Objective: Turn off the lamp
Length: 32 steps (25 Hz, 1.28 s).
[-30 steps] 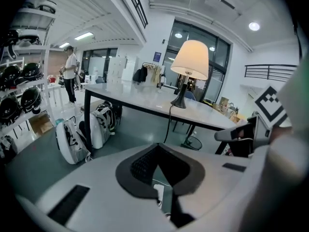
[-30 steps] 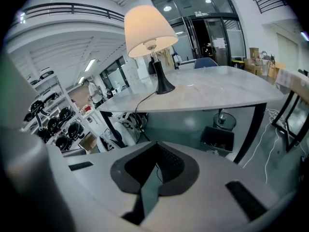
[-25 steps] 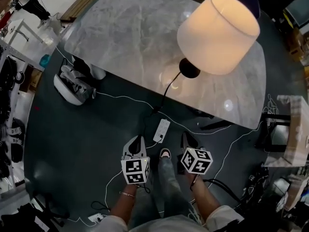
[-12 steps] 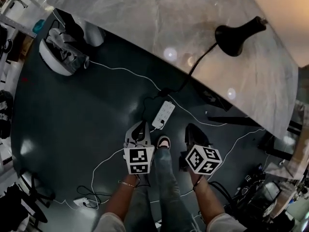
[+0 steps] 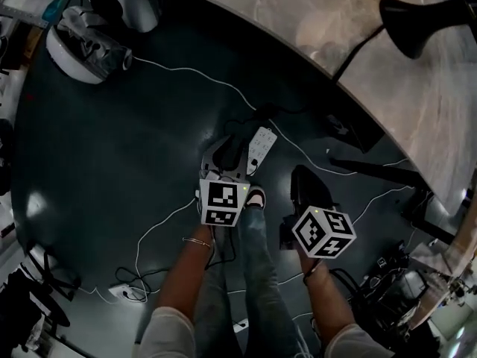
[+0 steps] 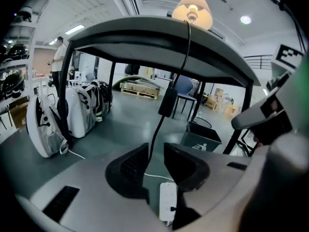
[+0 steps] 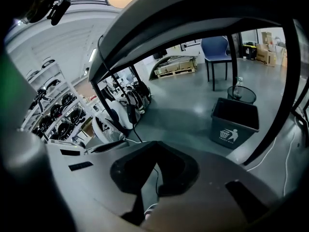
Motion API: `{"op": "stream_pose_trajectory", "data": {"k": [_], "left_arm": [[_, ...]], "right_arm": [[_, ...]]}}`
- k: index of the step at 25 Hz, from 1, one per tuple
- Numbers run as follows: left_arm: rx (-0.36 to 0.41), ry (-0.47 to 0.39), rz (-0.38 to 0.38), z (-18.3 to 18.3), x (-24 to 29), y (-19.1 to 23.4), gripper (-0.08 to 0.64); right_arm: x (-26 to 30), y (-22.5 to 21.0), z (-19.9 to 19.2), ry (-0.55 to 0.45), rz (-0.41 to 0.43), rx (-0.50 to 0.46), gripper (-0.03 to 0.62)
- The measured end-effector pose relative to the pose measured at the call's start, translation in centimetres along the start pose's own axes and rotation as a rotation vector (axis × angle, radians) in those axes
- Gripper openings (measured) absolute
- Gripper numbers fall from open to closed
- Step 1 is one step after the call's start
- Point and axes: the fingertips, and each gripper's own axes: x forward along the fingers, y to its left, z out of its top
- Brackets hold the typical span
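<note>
With my left fingers just parting on nothing over the floor's power strip, right fingers closed, I could snag the cord and drag the lit lamp off the far-right bench.

lamp | lit | cream shade | upright on table

One lamp, one power strip, one table, one bin, two tools.

White power strip bright against the dark teal floor.
Grey-veined marble table, black lamp base, warm cream lamp shade; black-and-white marker squares on left gripper, right gripper.
</note>
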Motion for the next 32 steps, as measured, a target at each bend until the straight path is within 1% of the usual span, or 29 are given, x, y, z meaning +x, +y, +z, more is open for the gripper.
{"op": "stream_pose_trajectory", "data": {"k": [2, 5, 11, 14, 17, 18, 19, 21, 23, 26, 28, 32], "left_arm": [[0.02, 0.02, -0.004, -0.6, 1.8, 0.6, 0.103], [0.03, 0.037, -0.024, -0.8, 3.9, 1.2, 0.112], [0.041, 0.071, -0.054, -0.8, 5.8, 1.1, 0.112], [0.029, 0.085, -0.075, -1.1, 6.3, 1.0, 0.109], [0.034, 0.08, -0.07, -0.9, 6.6, 1.1, 0.106], [0.045, 0.079, -0.063, -0.8, 6.7, 1.2, 0.08], [0.061, 0.078, -0.057, -0.8, 6.7, 1.4, 0.043], [0.099, 0.081, -0.052, -0.8, 6.7, 1.4, 0.031], [0.119, 0.084, -0.056, -1.0, 6.3, 1.2, 0.029], [0.112, 0.077, -0.065, -1.0, 5.2, 1.2, 0.028], [0.113, 0.068, -0.071, -0.6, 4.2, 1.1, 0.028], [0.146, 0.046, -0.08, 0.6, 1.8, 0.6, 0.028]], "right_arm": [[0.2, -0.2, -0.1, 0.004, -0.008, 0.009, -0.002], [0.6, -0.5, 0.0, 0.009, -0.015, 0.017, -0.002], [0.9, -0.8, 0.0, 0.017, -0.022, 0.018, 0.0], [1.1, -0.6, -0.1, 0.024, -0.019, 0.017, 0.0], [1.1, -0.5, -0.3, 0.028, -0.016, 0.009, -0.001], [1.1, -0.4, -0.4, 0.029, -0.015, 0.007, -0.001], [1.0, -0.3, -0.4, 0.029, -0.015, 0.004, 0.0], [1.0, -0.4, -0.4, 0.029, -0.015, 0.003, -0.001], [0.7, -0.5, -0.4, 0.028, -0.015, 0.002, -0.002], [0.3, -0.4, -0.3, 0.021, -0.012, -0.001, -0.002], [-0.1, -0.2, 0.0, 0.014, -0.005, -0.007, 0.0], [-1.3, 0.1, 0.7, -0.002, 0.009, -0.019, -0.001]]}}
